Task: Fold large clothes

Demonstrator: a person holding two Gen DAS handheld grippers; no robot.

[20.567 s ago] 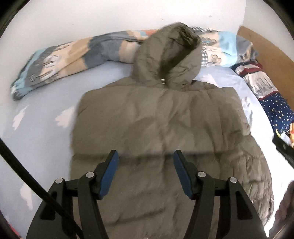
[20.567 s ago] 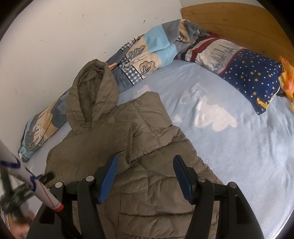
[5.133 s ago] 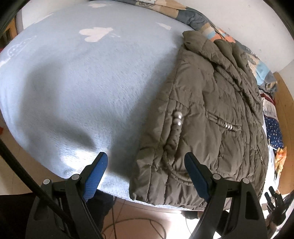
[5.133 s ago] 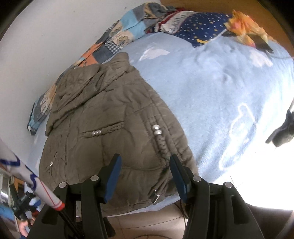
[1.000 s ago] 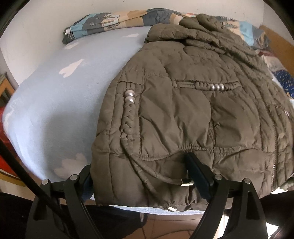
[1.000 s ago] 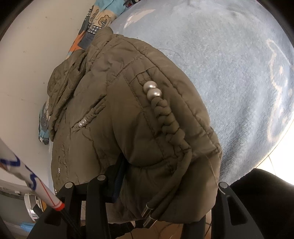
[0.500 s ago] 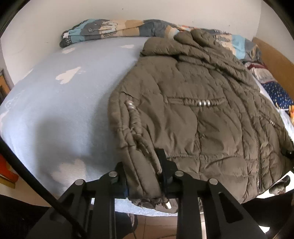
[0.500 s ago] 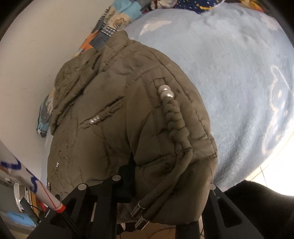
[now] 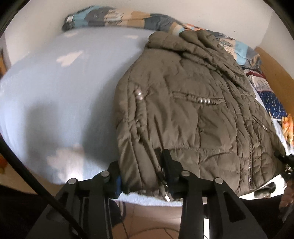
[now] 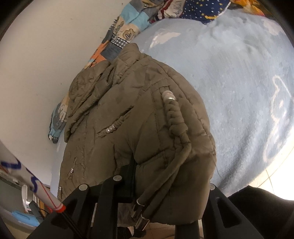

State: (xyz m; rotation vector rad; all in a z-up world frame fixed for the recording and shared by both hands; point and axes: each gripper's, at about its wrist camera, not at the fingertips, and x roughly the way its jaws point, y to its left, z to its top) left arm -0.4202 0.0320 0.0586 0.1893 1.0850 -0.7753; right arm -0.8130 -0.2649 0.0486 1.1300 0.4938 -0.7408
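Currently the jacket (image 9: pixel 193 110) is spread front-up on the blue bed sheet (image 9: pixel 55 101), hem at the near edge, hood toward the patterned blanket (image 9: pixel 114 16). For a clean fold, both hem corners should be lifted level and carried toward the hood together. Left gripper (image 9: pixel 141 176) is clamped narrow on the left hem corner, having just eased slightly. Right gripper (image 10: pixel 165 189) is pinched on the right corner, by the drawcord (image 10: pixel 174 125).

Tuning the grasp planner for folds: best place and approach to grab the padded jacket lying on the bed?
Grip the jacket at its hem corners, coming in from the foot edge of the bed. The hem overhangs there, so fingers can close above and below the thick padding. Both the left gripper and right gripper already pinch it that way.
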